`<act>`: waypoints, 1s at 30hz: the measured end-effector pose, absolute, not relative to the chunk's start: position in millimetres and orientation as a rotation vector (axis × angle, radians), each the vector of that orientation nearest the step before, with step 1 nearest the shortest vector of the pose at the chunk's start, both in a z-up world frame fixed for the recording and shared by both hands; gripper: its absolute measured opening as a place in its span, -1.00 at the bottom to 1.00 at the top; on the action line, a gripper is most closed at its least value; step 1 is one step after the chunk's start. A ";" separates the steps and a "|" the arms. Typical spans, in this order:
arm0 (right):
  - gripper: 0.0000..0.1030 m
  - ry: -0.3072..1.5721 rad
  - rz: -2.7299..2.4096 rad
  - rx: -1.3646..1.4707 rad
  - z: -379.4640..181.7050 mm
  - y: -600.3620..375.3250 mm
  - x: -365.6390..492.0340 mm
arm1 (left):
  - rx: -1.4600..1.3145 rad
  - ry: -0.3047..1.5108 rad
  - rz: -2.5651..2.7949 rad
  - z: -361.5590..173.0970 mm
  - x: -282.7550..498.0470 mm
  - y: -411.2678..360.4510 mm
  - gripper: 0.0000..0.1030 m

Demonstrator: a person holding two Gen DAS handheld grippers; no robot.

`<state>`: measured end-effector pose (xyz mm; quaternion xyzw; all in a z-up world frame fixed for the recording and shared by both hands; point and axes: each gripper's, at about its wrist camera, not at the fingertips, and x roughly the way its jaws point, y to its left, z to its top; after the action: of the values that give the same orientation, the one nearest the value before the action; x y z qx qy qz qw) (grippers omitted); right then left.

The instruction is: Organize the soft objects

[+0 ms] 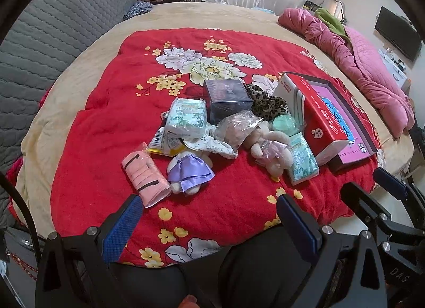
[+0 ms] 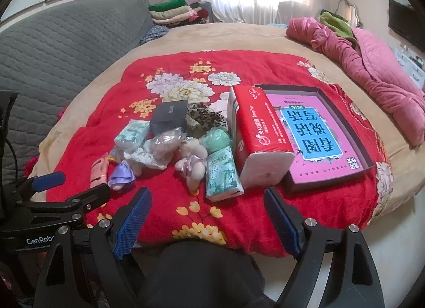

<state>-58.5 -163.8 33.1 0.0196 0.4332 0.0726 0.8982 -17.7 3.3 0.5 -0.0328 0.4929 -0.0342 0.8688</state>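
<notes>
A: Left wrist view: where are the claws?

B: The left claw (image 1: 207,217) hangs low over the near edge of a red floral quilt (image 1: 233,209), its blue-padded fingers spread wide with nothing between them. The right claw (image 2: 207,217) hovers just beside it, fingers equally wide apart and empty. Each claw shows at the edge of the other's view. Neither touches anything.

A: What is hard to make out?

B: A dark shape sits below both claws at the bottom of each view; I cannot tell what it is. A clear plastic bag (image 1: 236,127) in the pile holds something pale that I cannot identify. A yellow packet (image 1: 164,146) is mostly buried under a white patterned cloth (image 1: 212,144).

A: Any containers?

B: A shallow dark box (image 2: 369,164) lies open on the quilt at the right, with a pink and blue printed sheet (image 2: 316,140) flat inside. A red tissue pack (image 2: 257,135) leans against its left side. A closed black box (image 1: 228,101) stands behind the pile.

A: And the soft things?

B: Heaped mid-quilt: a plush in a purple dress (image 1: 188,172), a beige plush bear (image 1: 271,148), two green tissue packets (image 1: 186,116) (image 1: 302,162), a pink fabric item (image 1: 146,178), a mint-green round item (image 1: 284,123) and a leopard-print cloth (image 1: 268,101).
</notes>
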 end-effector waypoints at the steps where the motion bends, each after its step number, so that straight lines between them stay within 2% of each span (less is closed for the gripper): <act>1: 0.69 0.897 0.150 0.039 33.1 -163.6 -58.5 | -0.068 1.032 -0.070 0.7 -17.9 3.1 0.97; 30: 0.69 0.887 0.120 0.032 35.3 -166.9 -59.5 | -0.070 1.019 -0.079 3.3 -21.3 0.7 0.97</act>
<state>-59.5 -166.9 35.3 0.0152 0.4286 0.0582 0.9015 -21.3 0.7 3.3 -0.0336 0.4877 -0.0378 0.8716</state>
